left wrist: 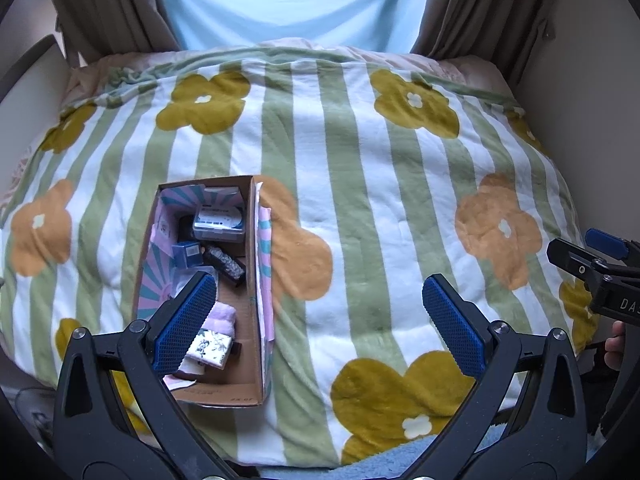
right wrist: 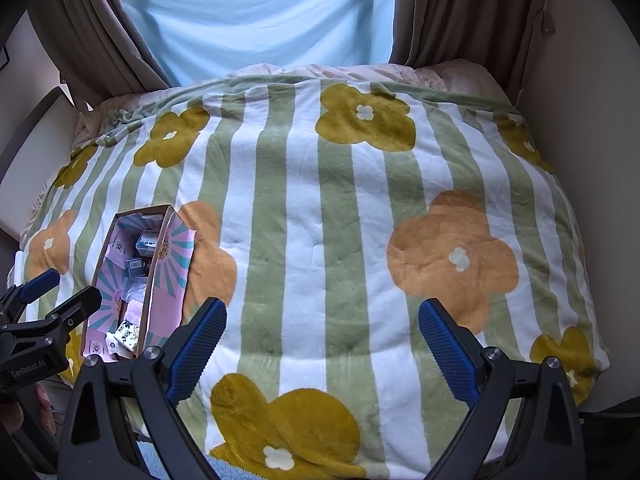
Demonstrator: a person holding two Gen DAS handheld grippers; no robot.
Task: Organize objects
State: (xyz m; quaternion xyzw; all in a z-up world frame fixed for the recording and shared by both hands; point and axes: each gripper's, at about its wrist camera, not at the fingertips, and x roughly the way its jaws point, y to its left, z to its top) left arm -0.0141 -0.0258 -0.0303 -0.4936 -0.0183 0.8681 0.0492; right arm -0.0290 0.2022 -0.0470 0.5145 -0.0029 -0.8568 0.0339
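- Cardboard box: I find it open-topped on the left part of the bed, resting on the blanket. Its long axis runs from the near edge of the bed toward the curtains, tilted slightly; the far short end points toward the window. The outer wall and inner lining carry a pink and teal sunburst print.
- Box contents, far to near: a clear plastic case with a label I cannot read; a small blue carton; a dark speckled oblong item lying diagonally; a pink folded cloth; a floral-printed white packet. What sits under these I cannot make out.
- Left hand-held gripper: released, jaws wide apart, nothing between them. It hovers over the near left part of the bed; its left finger hides part of the box interior in the left wrist view. In the right wrist view only its tip shows at the left edge.
- Right hand-held gripper: released, jaws spread, empty, above bare blanket well right of the box. In the left wrist view it is cut off at the right edge.
- Blanket: green and white stripes with mustard and orange flowers, covering the bed.
- Curtains: brown, framing a pale blue sheet behind the bed.
- Person: only fingertips show, at the frame edge.
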